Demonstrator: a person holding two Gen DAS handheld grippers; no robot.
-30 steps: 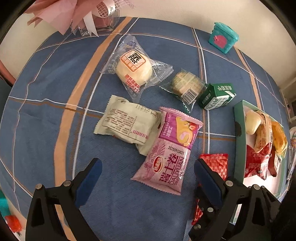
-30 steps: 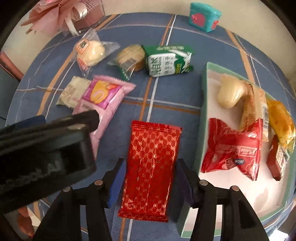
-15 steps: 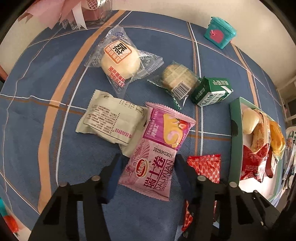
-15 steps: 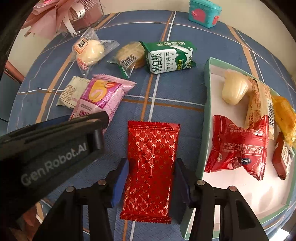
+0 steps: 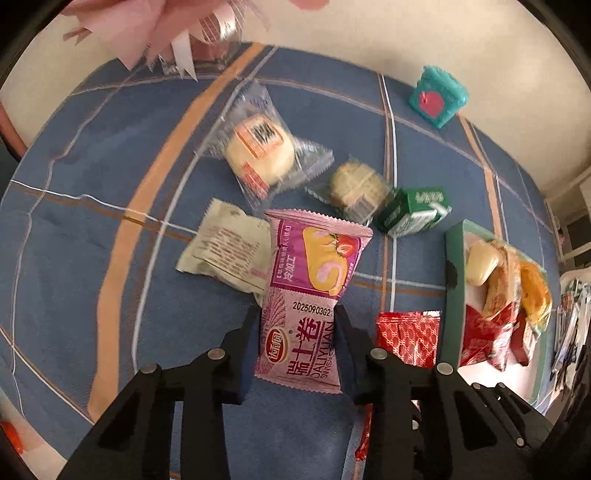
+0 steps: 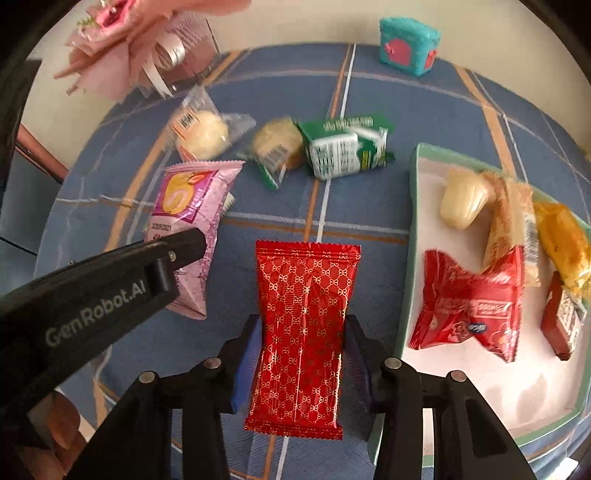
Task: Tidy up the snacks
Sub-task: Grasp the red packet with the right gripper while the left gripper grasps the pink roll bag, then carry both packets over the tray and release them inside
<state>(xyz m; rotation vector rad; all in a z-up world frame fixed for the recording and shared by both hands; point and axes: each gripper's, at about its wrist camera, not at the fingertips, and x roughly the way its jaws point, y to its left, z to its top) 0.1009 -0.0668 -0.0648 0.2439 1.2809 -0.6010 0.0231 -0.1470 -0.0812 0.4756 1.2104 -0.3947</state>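
Note:
My left gripper (image 5: 297, 317) holds the lower half of a pink Swiss-roll packet (image 5: 314, 258); its jaws are closing and both pads press the wrapper in. The packet's top end overlaps a cream packet (image 5: 225, 247). In the right wrist view, my right gripper (image 6: 303, 325) pinches a red gold-patterned packet (image 6: 306, 273) at its waist, its jaws also closing. There the left gripper (image 6: 110, 288) reaches in from the left over the pink packet (image 6: 188, 206). The red packet (image 5: 410, 336) also shows low right in the left wrist view.
A green-rimmed white tray (image 6: 410, 236) on the right holds several packets. On the blue plaid cloth lie a bun packet (image 5: 262, 155), a cracker pack (image 5: 358, 186) and a green biscuit carton (image 6: 343, 151). A teal box (image 5: 437, 96) and a pink bouquet (image 5: 177, 29) stand at the back.
The left jaws went from wide apart to closed on the pink packet, which now stands straighter between them. The right jaws narrowed onto the red packet, creasing its sides.

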